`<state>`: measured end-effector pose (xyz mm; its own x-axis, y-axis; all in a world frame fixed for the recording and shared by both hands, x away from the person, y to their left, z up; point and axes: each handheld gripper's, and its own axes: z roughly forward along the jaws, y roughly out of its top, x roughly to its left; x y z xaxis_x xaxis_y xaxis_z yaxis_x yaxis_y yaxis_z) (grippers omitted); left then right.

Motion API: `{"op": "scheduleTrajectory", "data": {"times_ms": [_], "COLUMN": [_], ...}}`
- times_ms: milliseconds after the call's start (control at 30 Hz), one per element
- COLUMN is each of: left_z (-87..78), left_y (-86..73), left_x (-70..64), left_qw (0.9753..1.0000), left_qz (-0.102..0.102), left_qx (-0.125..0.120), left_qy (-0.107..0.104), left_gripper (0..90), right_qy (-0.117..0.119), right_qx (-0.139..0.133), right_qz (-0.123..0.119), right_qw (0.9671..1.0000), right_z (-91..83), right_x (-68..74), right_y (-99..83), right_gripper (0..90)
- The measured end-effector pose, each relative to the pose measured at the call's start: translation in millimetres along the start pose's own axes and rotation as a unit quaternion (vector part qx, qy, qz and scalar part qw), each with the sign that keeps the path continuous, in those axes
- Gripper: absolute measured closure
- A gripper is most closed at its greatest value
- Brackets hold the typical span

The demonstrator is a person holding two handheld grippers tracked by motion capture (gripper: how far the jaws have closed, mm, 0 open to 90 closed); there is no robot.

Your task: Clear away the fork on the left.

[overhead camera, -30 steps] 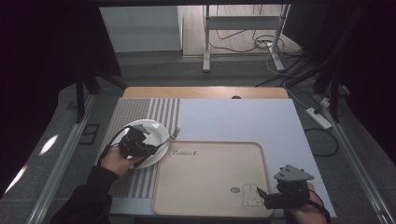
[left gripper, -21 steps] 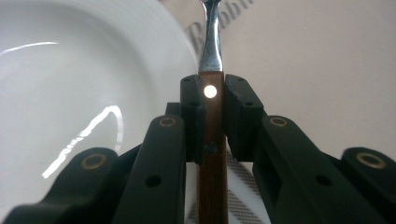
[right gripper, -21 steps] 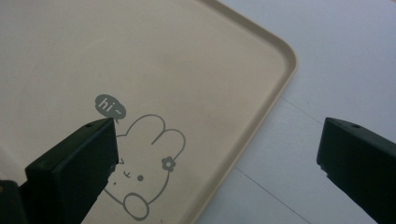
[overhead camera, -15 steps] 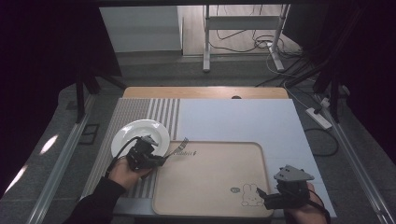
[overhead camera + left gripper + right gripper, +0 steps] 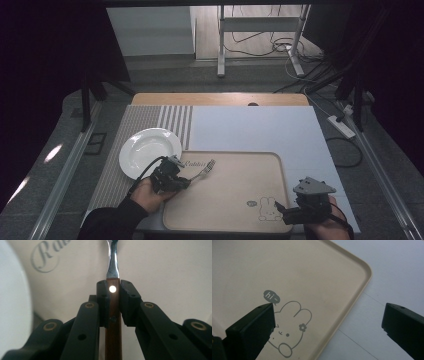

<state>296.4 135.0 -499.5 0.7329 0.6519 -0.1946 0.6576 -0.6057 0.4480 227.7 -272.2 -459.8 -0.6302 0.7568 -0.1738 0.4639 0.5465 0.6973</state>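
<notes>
L gripper [image 5: 113,293] clamps fork [image 5: 201,171] handle, tines apparently up-right over tray [image 5: 240,210]; R gripper [image 5: 328,327] wide open.

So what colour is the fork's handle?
Reddish-brown wood with a pale rivet; the fork handle shows best in the left gripper view.

Our left tongs [image 5: 113,302] clamp a fork [image 5: 113,305] by its wooden handle above the tray [image 5: 162,272], plate [image 5: 12,302] alongside.
</notes>
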Motion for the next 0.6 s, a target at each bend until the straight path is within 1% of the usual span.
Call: {"op": "scheduleTrajectory", "data": {"times_ms": [67,200,267,300,333,400,433,467,500,533,600], "left_z": [3.3,9.4,12.3,13.8,15.0,15.4,14.4,13.2,11.6,10.3,9.4], "left_y": [0.2,-0.4,-1.6,-2.1,-2.3,-1.4,0.0,1.7,4.1,6.9,13.5], "left_x": [-3.9,-11.1,-13.8,-14.6,-15.7,-17.4,-17.1,-17.3,-17.3,-17.5,-19.5], "left_qw": [1.0000,0.9999,0.9999,0.9998,0.9997,0.9995,0.9994,0.9995,0.9995,0.9994,0.9990], "left_qz": [0.001,0.005,0.005,0.007,0.016,0.025,0.029,0.030,0.031,0.034,0.042], "left_qx": [0.001,0.011,0.014,0.016,0.018,0.017,0.014,0.007,0.002,-0.005,-0.010], "left_qy": [-0.002,0.000,-0.003,-0.007,-0.008,-0.008,-0.008,-0.007,-0.007,-0.007,-0.009], "left_gripper": [78.0,77.9,77.9,77.7,77.0,75.3,72.6,69.5,69.2,70.6,78.6], "right_qy": [0.000,0.001,0.002,0.002,0.002,0.003,0.003,0.003,0.002,0.002,0.003], "right_qx": [0.000,0.000,0.000,0.000,0.000,-0.001,0.000,0.000,0.001,0.001,0.002], "right_qz": [0.000,-0.001,-0.001,-0.002,-0.002,-0.002,-0.002,-0.004,-0.005,-0.005,-0.005], "right_qw": [1.0000,1.0000,1.0000,1.0000,1.0000,1.0000,1.0000,1.0000,1.0000,1.0000,1.0000], "right_z": [0.0,0.0,0.1,0.1,0.1,0.3,0.4,0.5,0.6,0.7,1.0], "right_x": [0.0,0.1,0.0,0.1,0.0,0.0,0.0,0.0,0.1,0.2,0.1], "right_y": [0.0,0.1,0.1,0.1,0.1,0.2,0.3,0.3,0.4,0.5,0.7], "right_gripper": [0.0,0.0,0.0,0.0,0.0,0.0,0.0,0.0,0.0,0.0,0.0]}}
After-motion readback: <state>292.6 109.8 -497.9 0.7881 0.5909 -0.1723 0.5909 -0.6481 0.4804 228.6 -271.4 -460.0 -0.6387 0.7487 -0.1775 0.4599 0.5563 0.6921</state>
